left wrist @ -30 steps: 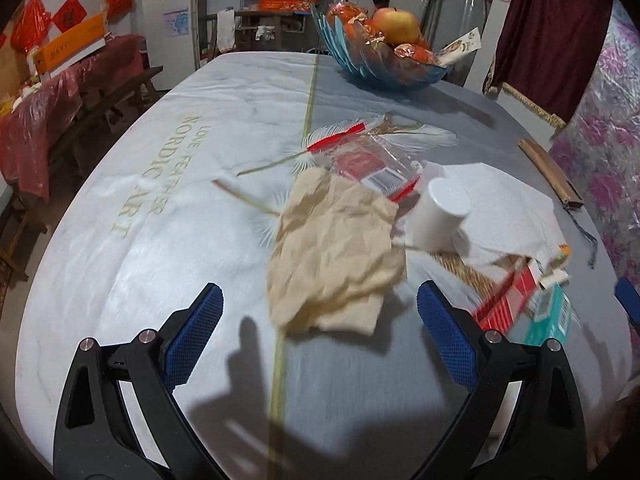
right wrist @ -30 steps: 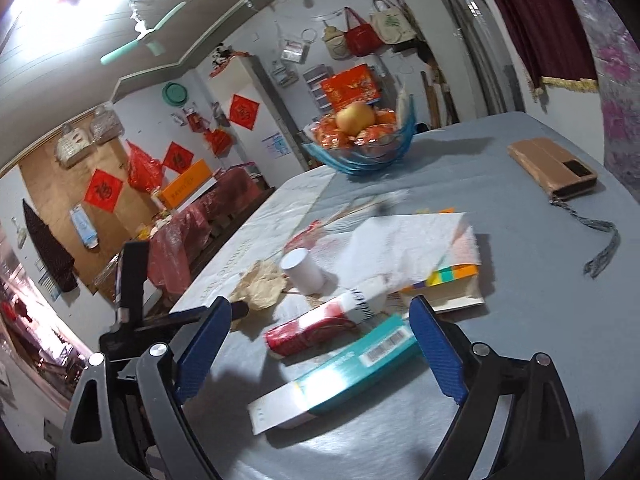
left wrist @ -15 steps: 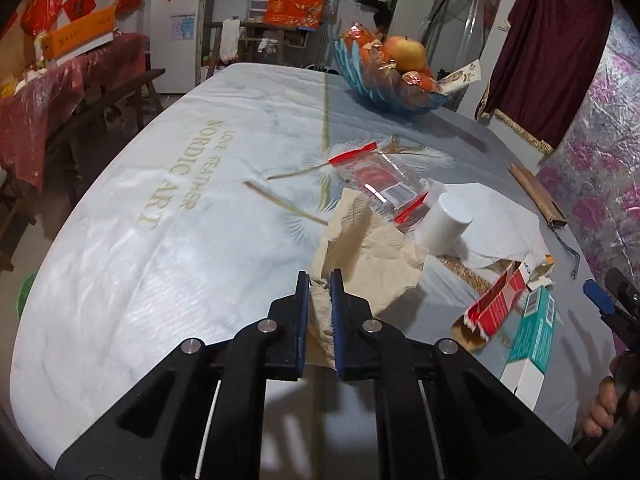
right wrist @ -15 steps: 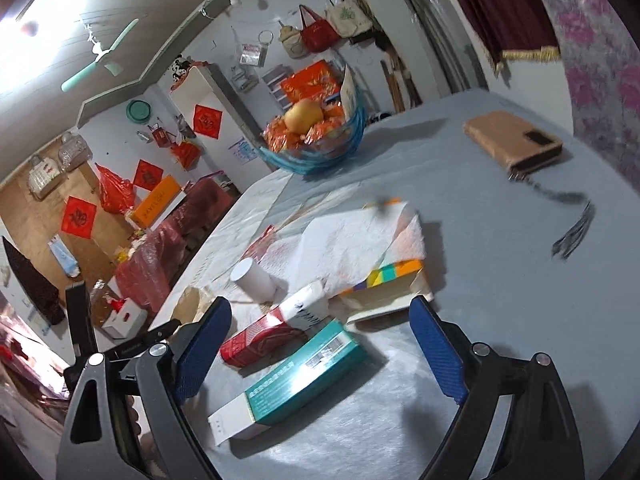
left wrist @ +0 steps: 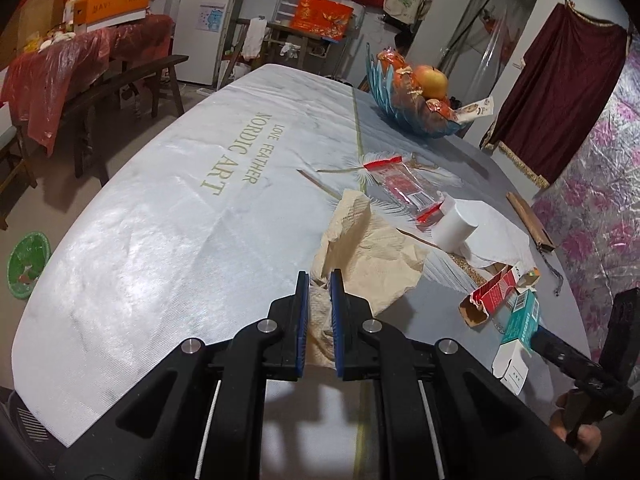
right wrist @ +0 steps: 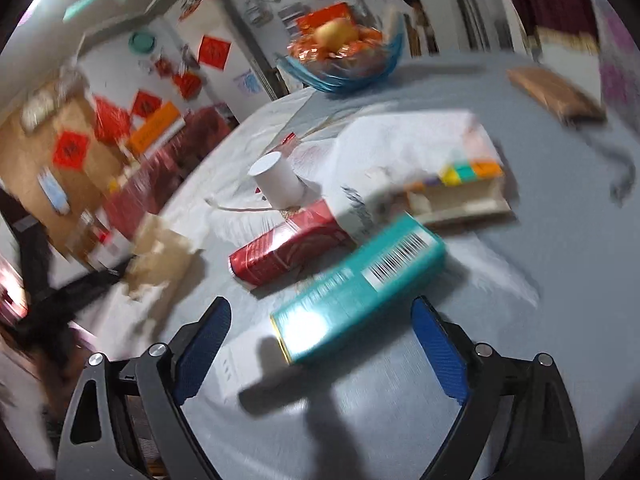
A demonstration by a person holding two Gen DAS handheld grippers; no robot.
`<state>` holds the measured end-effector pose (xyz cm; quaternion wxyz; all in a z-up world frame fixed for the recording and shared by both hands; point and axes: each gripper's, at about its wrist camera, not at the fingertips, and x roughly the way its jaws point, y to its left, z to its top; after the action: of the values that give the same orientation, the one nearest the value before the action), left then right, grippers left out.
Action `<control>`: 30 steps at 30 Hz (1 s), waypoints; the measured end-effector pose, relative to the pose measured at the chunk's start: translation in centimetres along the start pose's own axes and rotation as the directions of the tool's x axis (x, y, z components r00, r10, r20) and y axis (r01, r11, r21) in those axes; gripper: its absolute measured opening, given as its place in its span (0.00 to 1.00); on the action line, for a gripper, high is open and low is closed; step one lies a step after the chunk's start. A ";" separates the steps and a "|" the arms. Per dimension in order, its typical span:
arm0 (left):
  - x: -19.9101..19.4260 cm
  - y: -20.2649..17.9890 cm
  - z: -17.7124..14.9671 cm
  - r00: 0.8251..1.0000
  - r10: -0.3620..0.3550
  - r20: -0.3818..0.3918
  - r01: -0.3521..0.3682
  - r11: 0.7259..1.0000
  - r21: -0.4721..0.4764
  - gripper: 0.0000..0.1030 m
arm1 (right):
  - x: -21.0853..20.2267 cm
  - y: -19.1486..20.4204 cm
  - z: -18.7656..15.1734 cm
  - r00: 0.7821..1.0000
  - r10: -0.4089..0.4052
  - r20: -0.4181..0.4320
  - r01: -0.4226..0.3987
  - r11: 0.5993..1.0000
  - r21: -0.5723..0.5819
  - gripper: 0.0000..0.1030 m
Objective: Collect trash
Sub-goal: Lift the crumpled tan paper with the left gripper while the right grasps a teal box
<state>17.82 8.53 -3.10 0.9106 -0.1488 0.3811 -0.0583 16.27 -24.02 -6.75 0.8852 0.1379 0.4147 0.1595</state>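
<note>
I am counting on the table (left wrist: 140,216) one crumpled brown paper (left wrist: 372,248), one white cup (left wrist: 454,226), one clear red-striped wrapper (left wrist: 404,182), one red carton (right wrist: 288,246), one teal box (right wrist: 360,284), one white tissue sheet (right wrist: 400,144) and one fruit bowl (left wrist: 412,98).

The tablecloth (left wrist: 168,216) bore gold lettering, "LOVE FEATHER" over "NORDIC ART", toward its far left edge. A barcode showed on the teal box (right wrist: 360,284) near the near edge, its digits too blurred to read. An orange sign (left wrist: 114,4) carried unreadable letters.
</note>
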 end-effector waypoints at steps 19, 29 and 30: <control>-11.5 12.0 -4.3 0.970 0.208 0.127 -0.175 0.957 -0.232 0.12 | -0.6 4.1 0.5 0.999 0.006 -0.052 -0.015 0.982 -0.187 0.04; -18.1 20.1 -8.4 0.921 0.362 0.142 -0.287 0.880 -0.378 0.12 | 2.0 7.0 1.3 0.995 0.031 -0.097 -0.041 0.994 -0.104 0.90; -18.5 20.7 -8.9 0.919 0.370 0.137 -0.294 0.873 -0.389 0.12 | 2.7 7.6 1.1 0.994 0.000 -0.110 -0.015 0.991 -0.133 0.89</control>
<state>-1.61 30.18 -3.03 0.8986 -0.2506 0.3082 0.1863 17.46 -16.14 -5.10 0.8678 0.0708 0.4504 0.1977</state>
